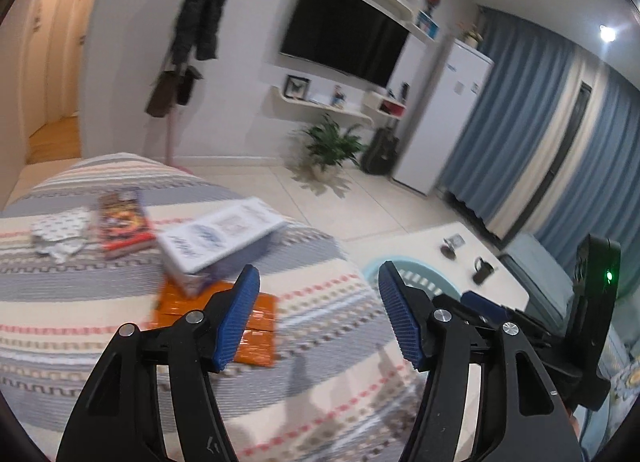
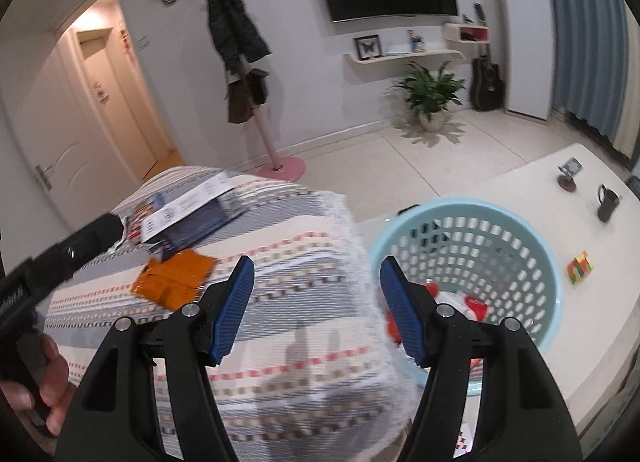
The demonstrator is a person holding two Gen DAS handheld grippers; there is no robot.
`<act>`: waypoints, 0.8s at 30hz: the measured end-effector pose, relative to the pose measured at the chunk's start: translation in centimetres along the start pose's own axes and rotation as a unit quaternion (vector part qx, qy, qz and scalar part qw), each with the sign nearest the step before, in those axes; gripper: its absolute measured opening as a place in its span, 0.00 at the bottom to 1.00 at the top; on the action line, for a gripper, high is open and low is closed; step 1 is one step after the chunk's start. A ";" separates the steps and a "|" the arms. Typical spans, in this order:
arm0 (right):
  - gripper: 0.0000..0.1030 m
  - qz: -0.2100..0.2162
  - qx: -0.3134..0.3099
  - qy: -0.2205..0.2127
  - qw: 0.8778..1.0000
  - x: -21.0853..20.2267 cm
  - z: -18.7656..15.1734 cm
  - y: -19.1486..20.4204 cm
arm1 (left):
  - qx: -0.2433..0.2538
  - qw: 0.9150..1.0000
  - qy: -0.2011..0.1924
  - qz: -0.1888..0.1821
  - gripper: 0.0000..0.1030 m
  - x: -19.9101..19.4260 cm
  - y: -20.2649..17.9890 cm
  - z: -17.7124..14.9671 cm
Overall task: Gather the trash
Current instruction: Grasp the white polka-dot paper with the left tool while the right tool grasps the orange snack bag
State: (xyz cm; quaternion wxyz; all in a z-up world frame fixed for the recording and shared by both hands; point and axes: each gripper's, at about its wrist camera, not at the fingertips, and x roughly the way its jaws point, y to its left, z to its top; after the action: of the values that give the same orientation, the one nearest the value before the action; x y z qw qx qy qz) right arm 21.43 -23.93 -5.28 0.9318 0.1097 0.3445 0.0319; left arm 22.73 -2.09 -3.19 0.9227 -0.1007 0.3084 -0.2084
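An orange foil wrapper (image 1: 256, 326) (image 2: 174, 276) lies on the striped cloth. Behind it is a white and blue box (image 1: 220, 236) (image 2: 188, 210), a red snack packet (image 1: 124, 224) and crumpled white paper (image 1: 60, 232). A light blue basket (image 2: 532, 258) (image 1: 370, 266) stands to the right of the cloth, with red and white trash (image 2: 474, 304) inside. My left gripper (image 1: 316, 274) is open and empty above the cloth, just past the wrapper. My right gripper (image 2: 316, 266) is open and empty over the cloth's right edge, beside the basket.
A white table (image 2: 580, 322) holds the basket, a black mug (image 2: 608, 200) (image 1: 482, 268), a colour cube (image 2: 580, 268) and a small stand (image 2: 568, 174). Across the tiled floor are a potted plant (image 2: 430, 96), a coat rack (image 2: 236, 42), a guitar (image 2: 486, 82) and a TV.
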 end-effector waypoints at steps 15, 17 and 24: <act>0.79 0.048 -0.091 0.066 0.992 5.7 -1.3 11.8 | -0.118 0.984 -0.010 0.135 0.82 -3.6 16.4 1.4; 0.85 0.043 -0.104 0.074 0.991 7.1 -1.5 13.0 | -0.122 0.980 -0.009 0.160 0.82 -3.2 18.3 1.6; 0.85 0.044 -0.115 0.114 0.986 11.1 -1.9 14.7 | -0.157 0.974 0.026 0.159 0.82 -0.9 23.3 2.5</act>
State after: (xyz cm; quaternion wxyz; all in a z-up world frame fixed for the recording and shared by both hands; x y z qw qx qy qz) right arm 28.84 -7.74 -10.41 0.8903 0.0126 0.4378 0.1248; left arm 31.06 19.25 -8.08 0.9083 -0.1887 0.3732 -0.0104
